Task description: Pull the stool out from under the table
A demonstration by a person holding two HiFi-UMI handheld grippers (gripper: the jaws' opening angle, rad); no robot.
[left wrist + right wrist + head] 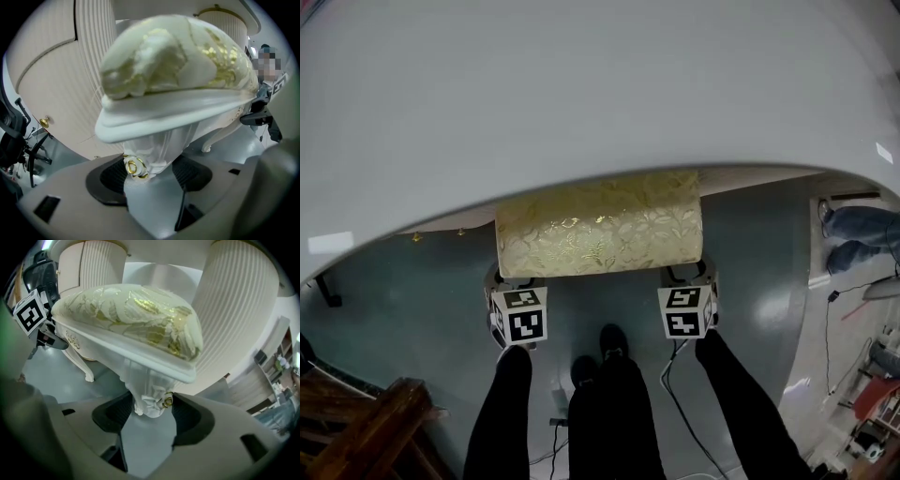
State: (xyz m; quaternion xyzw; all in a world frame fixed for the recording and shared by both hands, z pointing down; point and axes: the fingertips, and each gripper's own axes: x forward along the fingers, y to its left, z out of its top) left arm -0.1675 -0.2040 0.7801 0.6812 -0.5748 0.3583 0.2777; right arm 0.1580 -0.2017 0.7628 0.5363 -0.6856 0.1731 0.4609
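The stool point(600, 225), white with a gold-patterned cushion, stands half under the white table point(581, 94), its front edge towards me. My left gripper point(510, 283) is at its front left corner and my right gripper point(694, 277) at its front right corner. In the left gripper view, the left gripper point(150, 171) is shut on a carved white stool leg point(152, 147) with a gold rosette. In the right gripper view, the right gripper point(151, 411) is shut on the other front leg point(147, 392). The fingertips are hidden under the cushion in the head view.
The table's fluted white pedestals point(234, 324) stand behind the stool. A dark wooden chair point(366, 431) is at the lower left. The person's legs and shoes point(609, 375) are just behind the grippers, with cables point(675, 398) on the grey floor. Another person's legs point(858, 234) are at the right.
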